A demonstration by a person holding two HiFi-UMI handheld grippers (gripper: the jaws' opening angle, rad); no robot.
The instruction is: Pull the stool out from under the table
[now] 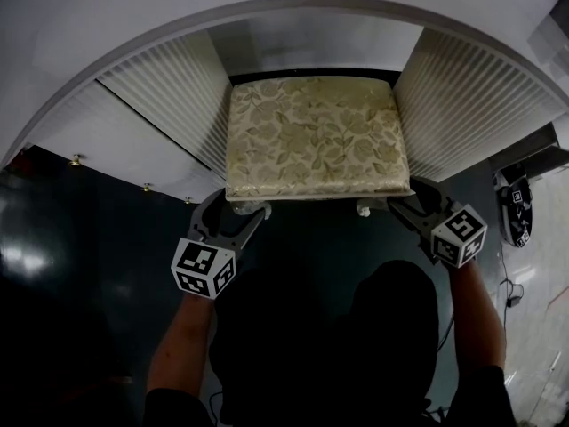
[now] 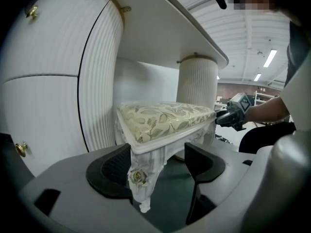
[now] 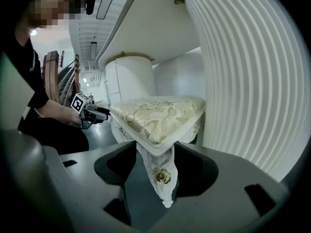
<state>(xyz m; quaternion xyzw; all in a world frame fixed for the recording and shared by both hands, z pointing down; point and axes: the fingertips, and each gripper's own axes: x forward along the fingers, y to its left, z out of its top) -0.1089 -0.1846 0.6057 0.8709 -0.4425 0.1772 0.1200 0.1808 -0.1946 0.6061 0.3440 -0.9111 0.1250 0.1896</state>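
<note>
**Q:** Which step is shown?

**A:** The grasp before the pull. Under the counter (image 1: 133, 25), in its recess, stands the stool (image 1: 311, 136). The left gripper (image 1: 238, 213) has its jaws apart around the front left leg (image 2: 141, 178), with one pad clear of it. The right gripper (image 1: 402, 205) appears to have its jaws closed on the front right leg (image 3: 163, 176).

**Q:** Pose, and next move?

**A:** Both grippers point slightly downward. Next, the left jaws should close, then both hands draw back evenly.

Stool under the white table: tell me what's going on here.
A person holds a gripper at each front corner of the stool, which sits between the table's pedestals. The left gripper straddles the left front leg with a gap at one pad. The right gripper looks clamped on the right front leg.
</note>
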